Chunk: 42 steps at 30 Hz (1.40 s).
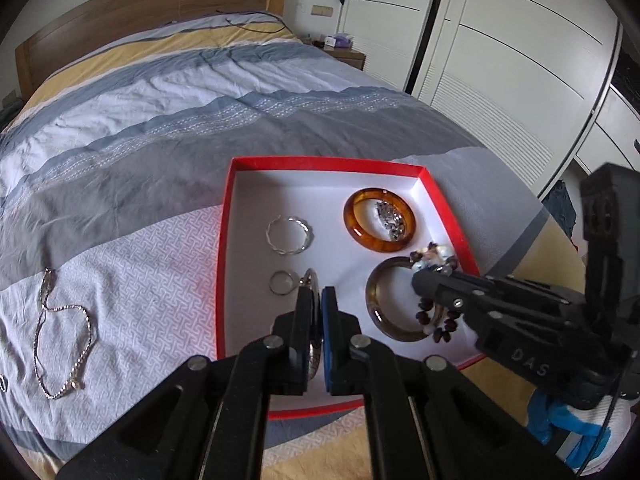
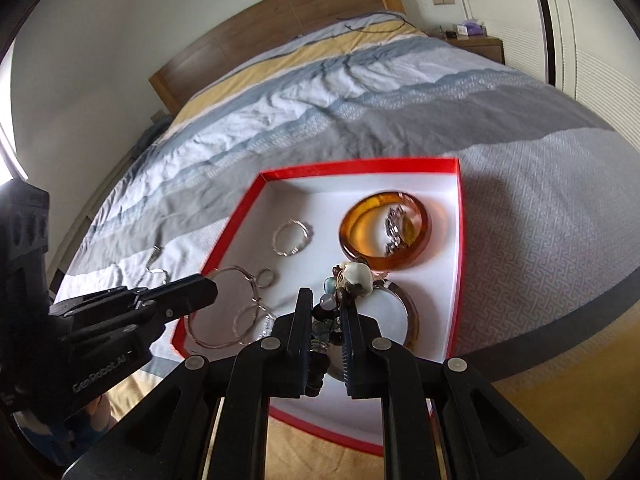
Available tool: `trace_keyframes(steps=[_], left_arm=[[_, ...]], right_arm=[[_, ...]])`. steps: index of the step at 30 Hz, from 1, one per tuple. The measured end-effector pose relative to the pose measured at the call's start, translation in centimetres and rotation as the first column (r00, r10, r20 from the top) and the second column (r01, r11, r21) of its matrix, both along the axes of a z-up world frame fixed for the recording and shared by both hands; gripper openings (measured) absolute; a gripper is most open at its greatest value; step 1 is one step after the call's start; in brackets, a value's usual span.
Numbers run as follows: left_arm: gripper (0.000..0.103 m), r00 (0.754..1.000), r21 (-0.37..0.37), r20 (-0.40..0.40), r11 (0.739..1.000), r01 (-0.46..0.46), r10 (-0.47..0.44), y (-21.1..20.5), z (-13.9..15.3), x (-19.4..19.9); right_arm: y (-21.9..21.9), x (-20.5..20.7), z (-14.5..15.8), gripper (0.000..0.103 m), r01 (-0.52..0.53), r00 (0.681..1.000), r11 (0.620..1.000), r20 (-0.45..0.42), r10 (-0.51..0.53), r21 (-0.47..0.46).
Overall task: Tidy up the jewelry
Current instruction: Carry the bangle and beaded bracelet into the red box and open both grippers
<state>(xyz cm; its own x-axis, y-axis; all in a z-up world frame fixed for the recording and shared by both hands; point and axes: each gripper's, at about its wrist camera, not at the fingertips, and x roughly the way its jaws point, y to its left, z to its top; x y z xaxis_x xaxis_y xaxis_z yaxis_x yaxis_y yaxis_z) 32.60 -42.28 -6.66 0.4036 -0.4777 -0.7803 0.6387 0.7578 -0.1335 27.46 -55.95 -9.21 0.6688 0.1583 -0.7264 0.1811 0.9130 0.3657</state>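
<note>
Lying on the bed (image 1: 160,128), the red-rimmed box (image 1: 450,208) holds an amber bangle (image 1: 379,221), a silver ring (image 1: 289,235) and a dark bangle (image 1: 376,312). The left hand-held gripper (image 1: 316,296) pinches thin silver hoops (image 2: 224,312) over the box; the right hand-held gripper (image 2: 326,296) grips a beaded bracelet (image 2: 352,276) above the dark bangle. A silver chain (image 1: 60,328) lies outside, on the bedspread.

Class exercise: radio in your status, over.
Left gripper shut on silver hoop. Right gripper shut on beaded bracelet, over red box. Silver chain on bedspread.
</note>
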Motion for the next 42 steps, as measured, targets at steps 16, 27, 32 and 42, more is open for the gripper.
trace_keyframes(steps=[16, 27, 32, 42], left_arm=[[0.005, 0.991, 0.026, -0.109, 0.997, -0.075, 0.078, 1.8, -3.7, 1.6], [0.006, 0.978, 0.027, -0.178, 0.994, -0.108, 0.111, 1.8, -4.1, 1.9], [0.016, 0.970, 0.032, -0.210, 0.992, -0.119, 0.123, 2.1, -3.8, 1.7], [0.032, 0.964, 0.024, -0.225, 0.990, -0.142, 0.144, 2.8, -2.4, 0.7]], right_arm=[[1.2, 1.0, -2.9, 0.014, -0.054, 0.995, 0.994, -0.092, 0.045, -0.094], [1.9, 0.6, -2.7, 0.020, -0.050, 0.994, 0.993, -0.104, 0.038, -0.110], [2.0, 0.0, -2.3, 0.043, -0.038, 0.993, 0.992, -0.114, 0.024, -0.122], [1.6, -2.3, -0.4, 0.043, 0.010, 0.995, 0.993, -0.101, -0.022, -0.120]])
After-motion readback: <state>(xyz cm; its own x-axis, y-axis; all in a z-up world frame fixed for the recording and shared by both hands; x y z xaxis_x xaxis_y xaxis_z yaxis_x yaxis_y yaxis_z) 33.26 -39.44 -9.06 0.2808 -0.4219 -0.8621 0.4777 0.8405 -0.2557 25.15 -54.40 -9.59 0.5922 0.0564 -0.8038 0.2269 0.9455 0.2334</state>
